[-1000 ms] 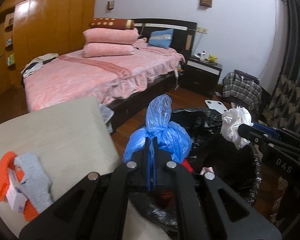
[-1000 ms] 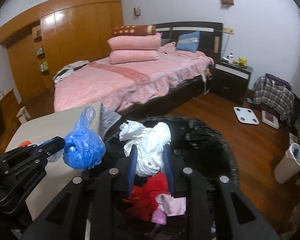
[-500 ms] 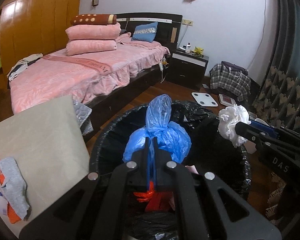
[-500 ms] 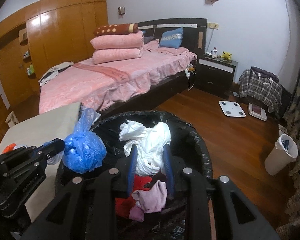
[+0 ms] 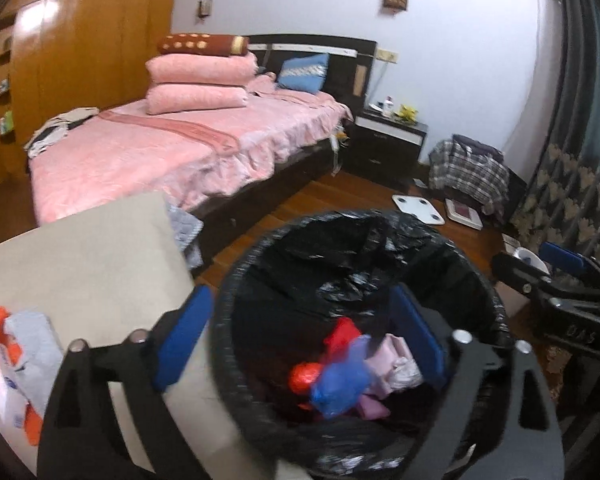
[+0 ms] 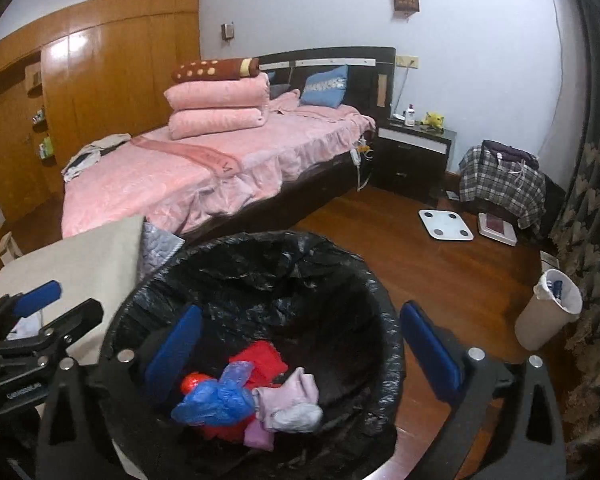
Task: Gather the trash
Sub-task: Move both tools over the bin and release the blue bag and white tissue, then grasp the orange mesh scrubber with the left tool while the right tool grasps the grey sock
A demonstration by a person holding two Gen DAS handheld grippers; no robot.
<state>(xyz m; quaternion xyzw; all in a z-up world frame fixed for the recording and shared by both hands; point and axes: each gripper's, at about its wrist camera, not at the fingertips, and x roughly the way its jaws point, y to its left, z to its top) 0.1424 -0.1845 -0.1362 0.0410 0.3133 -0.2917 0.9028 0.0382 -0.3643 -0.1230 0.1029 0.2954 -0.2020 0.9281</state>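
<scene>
Left gripper [image 5: 300, 344]: held above the near rim of the black-lined trash bin [image 5: 380, 236], pointing forward and down into it; its blue pads [image 5: 184, 332] stand wide apart and hold nothing.
Right gripper [image 6: 300, 354]: likewise poised over the bin [image 6: 260, 256], tilted down toward the opening; its jaws are spread wide and empty, one blue pad [image 6: 172, 350] over the bin's inside, the other past its right rim.
Blue plastic bag [image 6: 216, 396]: lies crumpled inside the bin, below and between the right gripper's fingers, touching neither; in the left view it [image 5: 340, 380] sits low between that gripper's pads.
White wad [image 6: 296, 414]: rests in the bin just right of the blue bag, against a pale pink cloth [image 6: 292, 390].
Red trash [image 6: 260, 360]: under and behind the blue bag.
Table [image 5: 88, 252]: beige top just left of the bin, carrying an orange and grey item [image 5: 16, 360] at its near left edge.
Background: pink bed [image 6: 188, 168], small white waste basket [image 6: 552, 312] well to the right on the wooden floor.
</scene>
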